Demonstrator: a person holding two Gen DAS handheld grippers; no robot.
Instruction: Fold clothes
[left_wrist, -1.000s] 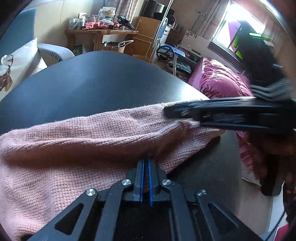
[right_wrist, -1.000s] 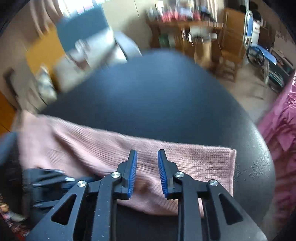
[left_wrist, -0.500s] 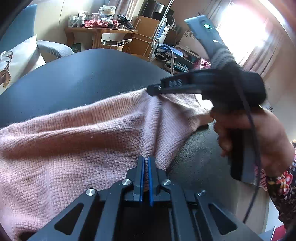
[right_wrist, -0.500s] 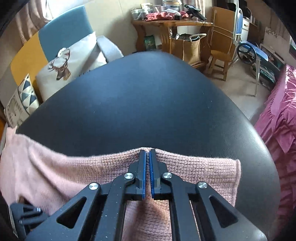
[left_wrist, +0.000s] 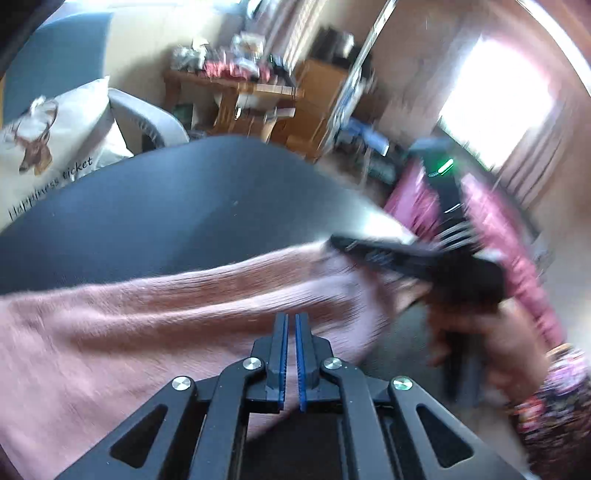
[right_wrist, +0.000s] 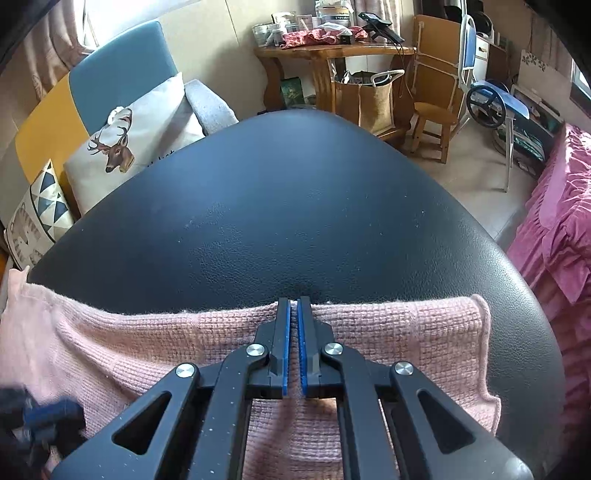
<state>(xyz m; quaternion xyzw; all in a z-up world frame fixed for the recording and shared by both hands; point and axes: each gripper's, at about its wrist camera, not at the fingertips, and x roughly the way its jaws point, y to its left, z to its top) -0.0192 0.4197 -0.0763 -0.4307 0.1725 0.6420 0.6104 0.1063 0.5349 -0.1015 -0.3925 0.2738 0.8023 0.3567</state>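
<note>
A pink knit garment (right_wrist: 406, 339) lies across the near part of a black leather-covered table (right_wrist: 295, 203). My right gripper (right_wrist: 293, 302) is shut on the garment's far edge, and a sliver of knit shows between its blue pads. In the blurred left wrist view the garment (left_wrist: 147, 314) stretches from left to right. My left gripper (left_wrist: 290, 321) is shut on its near fold. There the right gripper (left_wrist: 345, 245) pinches the cloth's right end, held by a person's hand (left_wrist: 491, 339). The left gripper (right_wrist: 37, 417) shows as a dark blur at the bottom left of the right wrist view.
A sofa with a deer-print cushion (right_wrist: 125, 140) stands behind the table on the left. A cluttered wooden side table (right_wrist: 332, 51), a bag (right_wrist: 364, 99) and a stool (right_wrist: 432, 122) stand beyond it. A pink bed (right_wrist: 561, 229) lies on the right.
The right gripper's jaws went from open above the garment to shut on its far edge. The left gripper has moved with its fold, and its view is now blurred.
</note>
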